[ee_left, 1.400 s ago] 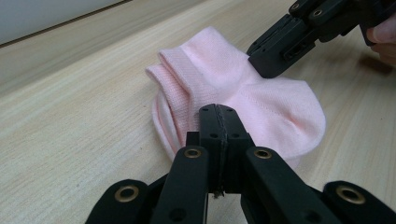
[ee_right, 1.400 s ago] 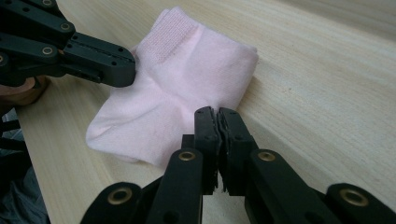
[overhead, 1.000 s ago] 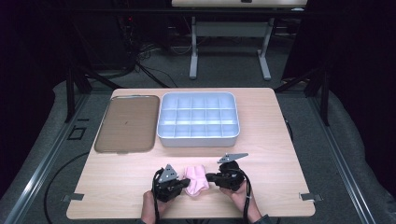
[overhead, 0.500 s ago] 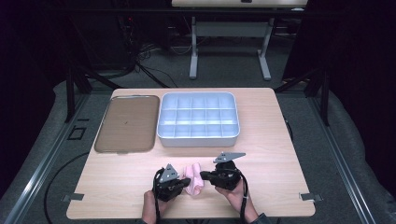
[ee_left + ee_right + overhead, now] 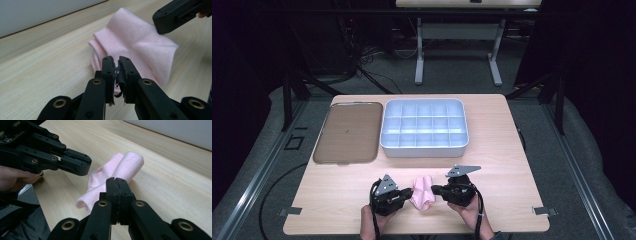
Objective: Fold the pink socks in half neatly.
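Two hand-held grippers flank the pink cloth (image 5: 422, 193) lying between them.

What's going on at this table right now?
A person holds tongs in each hand over a folded pink cloth near the table's front edge. The left tongs have just been opening slightly beside the cloth; no cloth shows between them. The right tongs are shut at its other side. A compartment tray and brown lid lie behind.

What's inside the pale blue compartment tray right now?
The pale blue plastic compartment tray shows bare floors in the cells visible from the high view. The front wall hides the near strip of the front row, so something small there cannot be ruled out.
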